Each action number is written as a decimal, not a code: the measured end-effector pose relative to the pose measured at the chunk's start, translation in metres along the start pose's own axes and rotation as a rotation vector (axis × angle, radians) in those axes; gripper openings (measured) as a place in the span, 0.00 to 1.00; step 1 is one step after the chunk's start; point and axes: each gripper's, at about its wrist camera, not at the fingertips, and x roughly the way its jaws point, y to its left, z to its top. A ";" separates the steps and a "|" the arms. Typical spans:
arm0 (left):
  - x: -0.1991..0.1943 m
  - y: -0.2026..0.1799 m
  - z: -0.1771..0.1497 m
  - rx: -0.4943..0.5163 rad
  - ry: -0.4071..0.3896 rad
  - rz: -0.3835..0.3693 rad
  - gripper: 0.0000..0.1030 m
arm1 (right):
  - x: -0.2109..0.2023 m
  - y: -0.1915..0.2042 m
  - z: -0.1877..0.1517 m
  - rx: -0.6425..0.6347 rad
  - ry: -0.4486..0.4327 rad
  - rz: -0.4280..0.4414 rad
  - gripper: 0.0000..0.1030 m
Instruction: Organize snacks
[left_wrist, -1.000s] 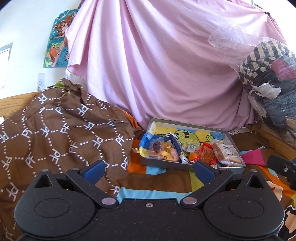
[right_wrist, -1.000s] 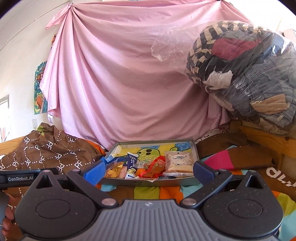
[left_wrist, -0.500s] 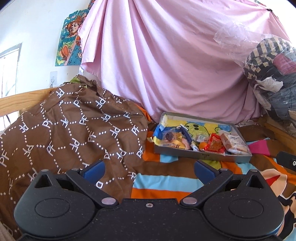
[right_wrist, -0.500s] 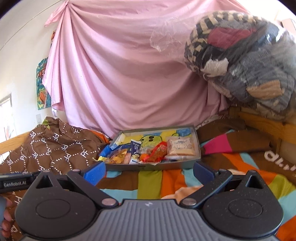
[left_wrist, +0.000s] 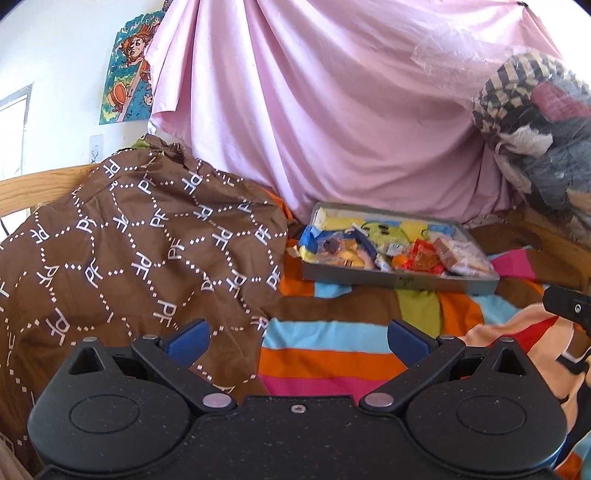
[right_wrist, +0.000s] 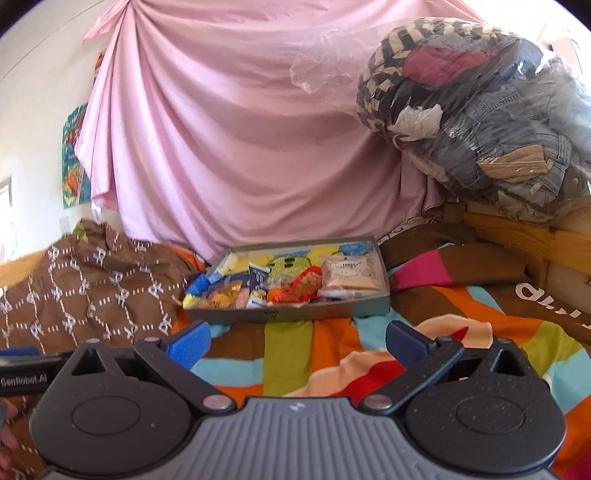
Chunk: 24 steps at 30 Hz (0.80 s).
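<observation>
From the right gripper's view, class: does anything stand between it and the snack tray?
Nothing visible does. The right gripper is open and empty, and only bare striped blanket lies between it and the tray. The brown quilt is off to the left.

Left tool and right tool, both wide apart, empty, side by side.

I see one grey tray of mixed snacks, too jumbled to count exactly. There is one pink sheet, one brown patterned blanket, one clear bag of clothes and one poster.
</observation>
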 end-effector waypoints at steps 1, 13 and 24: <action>0.002 0.000 -0.003 0.006 0.011 0.000 0.99 | 0.000 0.002 -0.004 -0.005 0.004 -0.002 1.00; 0.003 0.003 -0.033 0.046 0.096 0.029 0.99 | -0.001 0.015 -0.038 -0.006 -0.008 -0.087 1.00; 0.001 0.003 -0.032 0.052 0.072 0.060 0.99 | -0.002 0.015 -0.040 -0.008 0.004 -0.067 1.00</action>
